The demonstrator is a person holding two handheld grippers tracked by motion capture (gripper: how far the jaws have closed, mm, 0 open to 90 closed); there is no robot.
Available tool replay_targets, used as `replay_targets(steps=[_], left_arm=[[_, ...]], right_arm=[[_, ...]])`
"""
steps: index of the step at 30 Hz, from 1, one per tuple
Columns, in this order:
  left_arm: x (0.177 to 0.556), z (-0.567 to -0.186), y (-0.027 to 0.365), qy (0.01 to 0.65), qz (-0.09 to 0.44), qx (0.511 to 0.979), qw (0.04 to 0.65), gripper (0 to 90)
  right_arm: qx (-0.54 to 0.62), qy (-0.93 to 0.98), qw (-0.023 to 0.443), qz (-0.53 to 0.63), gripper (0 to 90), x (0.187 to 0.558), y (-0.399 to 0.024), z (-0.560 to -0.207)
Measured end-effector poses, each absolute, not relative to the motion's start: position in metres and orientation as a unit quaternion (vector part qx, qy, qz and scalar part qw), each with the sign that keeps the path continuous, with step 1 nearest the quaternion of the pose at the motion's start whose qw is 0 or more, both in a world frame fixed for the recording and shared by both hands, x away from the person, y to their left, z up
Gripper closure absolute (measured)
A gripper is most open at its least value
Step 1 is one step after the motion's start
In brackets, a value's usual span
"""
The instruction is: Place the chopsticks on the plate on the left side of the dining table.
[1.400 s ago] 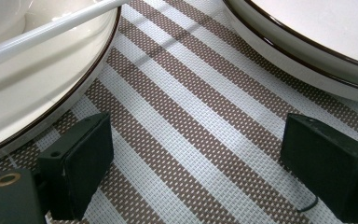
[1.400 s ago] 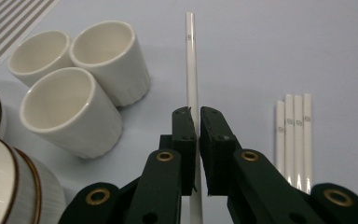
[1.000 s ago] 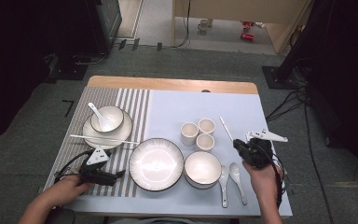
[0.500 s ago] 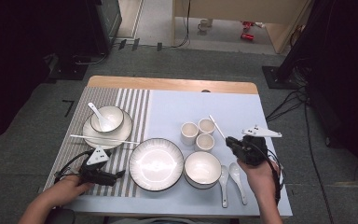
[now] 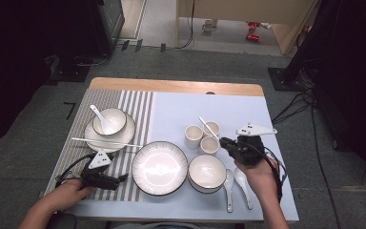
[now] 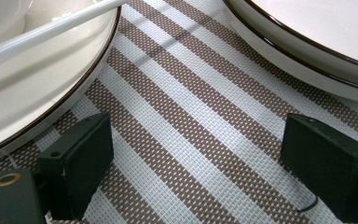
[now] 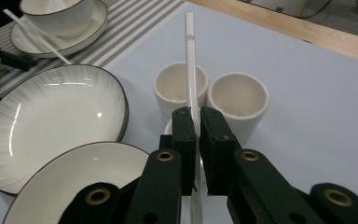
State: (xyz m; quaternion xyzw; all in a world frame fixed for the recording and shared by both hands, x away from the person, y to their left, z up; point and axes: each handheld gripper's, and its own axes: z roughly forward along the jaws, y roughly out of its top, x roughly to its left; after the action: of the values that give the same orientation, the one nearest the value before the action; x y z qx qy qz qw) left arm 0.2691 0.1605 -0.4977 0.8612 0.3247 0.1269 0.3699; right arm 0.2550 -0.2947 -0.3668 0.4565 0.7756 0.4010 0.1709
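Note:
My right gripper [image 5: 229, 145] [image 7: 198, 122] is shut on a thin white chopstick [image 5: 208, 127] [image 7: 190, 60]. The stick juts forward past the jaws, lifted above three small cream cups [image 5: 193, 136] [image 7: 238, 99]. My left gripper [image 5: 120, 178] [image 6: 191, 158] rests open on the striped placemat [image 5: 133, 107] [image 6: 191, 107], nothing between its jaws. It sits between a saucer plate [image 5: 124, 133] [image 6: 23, 98] and a large ribbed plate [image 5: 159, 167] [image 6: 307, 42]. A second white chopstick [image 5: 106, 141] [image 6: 51, 27] lies across the saucer plate, which carries a bowl [image 5: 110, 119] with a spoon in it.
An empty white bowl [image 5: 207, 172] [image 7: 70, 186] stands right of the large plate. Two white spoons [image 5: 229, 185] lie near the front edge under my right hand. A pale blue mat [image 5: 238, 105] covers the right of the table; a wooden edge [image 5: 171, 86] runs along the back.
My right gripper has risen and moved left with the chopstick, from right of the cups to just beside them, so the stick now reaches over them. The left gripper has stayed put.

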Motion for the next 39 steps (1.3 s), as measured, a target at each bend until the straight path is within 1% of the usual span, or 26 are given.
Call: replay_targets(steps=[6, 25, 39], left_arm=[[0.269, -0.498, 0.16, 0.325, 0.127, 0.861, 0.37, 9.5], [0.269, -0.498, 0.161, 0.326, 0.125, 0.86, 0.372, 9.5], [0.269, -0.498, 0.16, 0.324, 0.128, 0.862, 0.368, 9.5]], right_arm=[[0.422, 0.797, 0.164, 0.4, 85.1, 0.259, -0.282, -0.363], [0.353, 0.833, 0.119, 0.409, 85.1, 0.274, -0.249, -0.353], [0.315, 0.852, 0.104, 0.406, 85.1, 0.282, -0.222, -0.346]])
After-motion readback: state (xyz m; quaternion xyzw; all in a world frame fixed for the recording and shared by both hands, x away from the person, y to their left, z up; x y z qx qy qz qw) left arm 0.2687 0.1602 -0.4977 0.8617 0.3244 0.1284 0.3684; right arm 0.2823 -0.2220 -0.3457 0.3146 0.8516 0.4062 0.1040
